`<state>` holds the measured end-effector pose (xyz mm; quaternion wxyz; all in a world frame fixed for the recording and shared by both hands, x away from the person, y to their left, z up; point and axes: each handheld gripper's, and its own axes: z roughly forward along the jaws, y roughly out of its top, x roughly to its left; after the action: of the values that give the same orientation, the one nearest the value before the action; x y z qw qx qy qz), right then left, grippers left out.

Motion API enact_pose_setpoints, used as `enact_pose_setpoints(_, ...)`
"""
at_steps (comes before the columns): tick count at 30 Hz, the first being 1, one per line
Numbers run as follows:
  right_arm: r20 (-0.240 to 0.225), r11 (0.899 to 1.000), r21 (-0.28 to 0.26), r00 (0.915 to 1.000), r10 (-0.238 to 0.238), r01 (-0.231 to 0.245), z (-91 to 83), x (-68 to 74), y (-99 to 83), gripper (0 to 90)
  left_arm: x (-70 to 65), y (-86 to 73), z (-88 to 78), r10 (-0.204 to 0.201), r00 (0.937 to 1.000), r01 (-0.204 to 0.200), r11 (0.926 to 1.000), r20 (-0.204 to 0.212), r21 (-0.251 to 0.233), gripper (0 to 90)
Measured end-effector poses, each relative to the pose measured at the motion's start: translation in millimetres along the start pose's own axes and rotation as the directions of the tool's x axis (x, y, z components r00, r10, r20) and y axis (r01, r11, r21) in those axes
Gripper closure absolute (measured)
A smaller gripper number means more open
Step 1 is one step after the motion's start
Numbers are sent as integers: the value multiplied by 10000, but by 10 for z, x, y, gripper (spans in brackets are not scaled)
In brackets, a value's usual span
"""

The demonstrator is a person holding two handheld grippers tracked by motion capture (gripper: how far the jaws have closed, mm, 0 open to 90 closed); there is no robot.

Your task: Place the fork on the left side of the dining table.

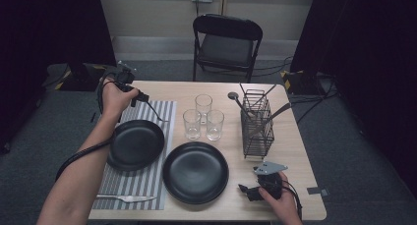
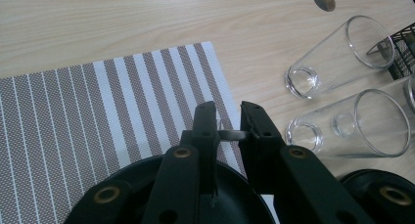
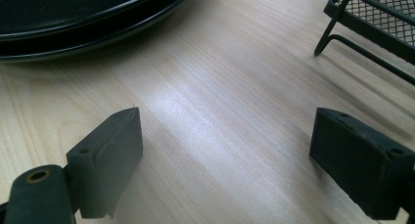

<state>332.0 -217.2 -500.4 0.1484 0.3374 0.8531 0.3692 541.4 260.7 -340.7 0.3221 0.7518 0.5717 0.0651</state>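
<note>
Left tongs [image 2: 229,122] clamped on a thin metal utensil's handle [image 2: 234,134] above the striped placemat [image 2: 98,111] by the black plate [image 1: 135,144]: stiff, light, slippery, so grip mid-handle; right tongs [image 3: 227,160] apart, idle over the counter [image 3: 215,77].

Fixed high view, set above the near edge of the pale wooden desk [image 1: 290,151], looking forward and down over it whole. Left gripper view, riding the left hand-held gripper [image 2: 229,131], close above the brown-and-white striped placemat [image 2: 88,116] and clear drinking glasses [image 2: 342,62]. Right gripper view, low and near, skimming the desk toward the round black plate [image 3: 98,23] and black wire cutlery rack [image 3: 381,18], all shared with the high view.
</note>
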Motion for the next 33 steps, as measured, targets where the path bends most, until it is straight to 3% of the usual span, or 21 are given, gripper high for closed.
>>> enact_pose_setpoints(30, 0, 10000, -1, 10000, 1, -1, 0, 0, 0, 115, 45, -2, 0, -248, 9997, 248, 9997, 40, 69, 773)
enact_pose_setpoints(33, -1, 10000, 2, 10000, 2, -2, 0, 0, 0, 115, 67, -15, 5, -285, 9995, 286, 9996, -123, 53, 779)
